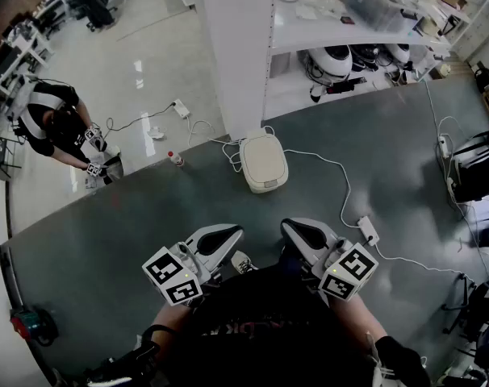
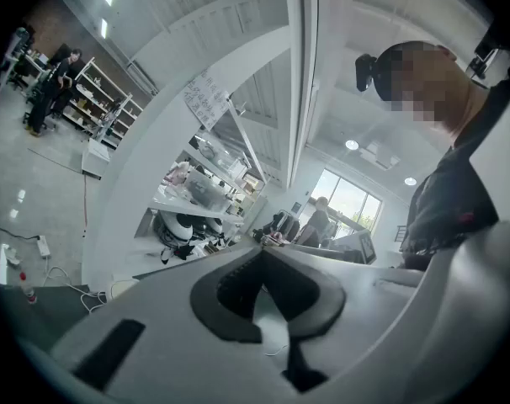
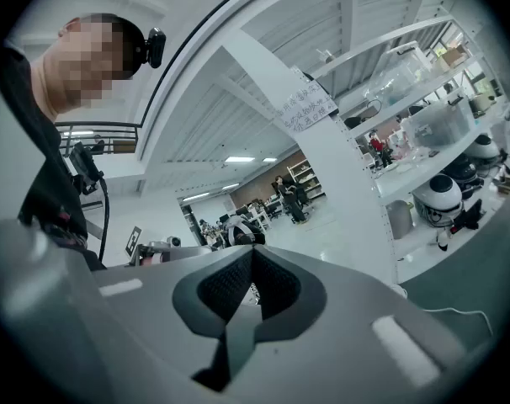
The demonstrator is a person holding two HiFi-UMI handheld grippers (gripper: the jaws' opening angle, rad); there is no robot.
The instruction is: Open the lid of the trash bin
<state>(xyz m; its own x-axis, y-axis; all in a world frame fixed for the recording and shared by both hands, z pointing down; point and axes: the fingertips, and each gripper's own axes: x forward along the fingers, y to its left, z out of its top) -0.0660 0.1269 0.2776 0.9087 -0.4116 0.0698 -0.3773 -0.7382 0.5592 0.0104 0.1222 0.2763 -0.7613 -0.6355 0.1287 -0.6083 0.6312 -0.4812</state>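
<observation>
The white trash bin [image 1: 263,161] stands on the grey floor ahead of me, seen from above, its lid down flat. Both grippers are held close to my body, well short of the bin and level, pointing toward it. My left gripper [image 1: 231,233] is shut with nothing between its jaws; in the left gripper view [image 2: 262,256] its dark pads meet at the tip. My right gripper [image 1: 292,226] is likewise shut and empty, its pads closed together in the right gripper view [image 3: 252,254]. The bin is not clearly visible in either gripper view.
A white cable runs from the bin to a power strip [image 1: 368,230] on the right. A white pillar [image 1: 232,47] and shelves [image 1: 349,22] stand behind the bin. A small bottle [image 1: 175,159] sits left of it. Another person [image 1: 59,127] crouches at far left.
</observation>
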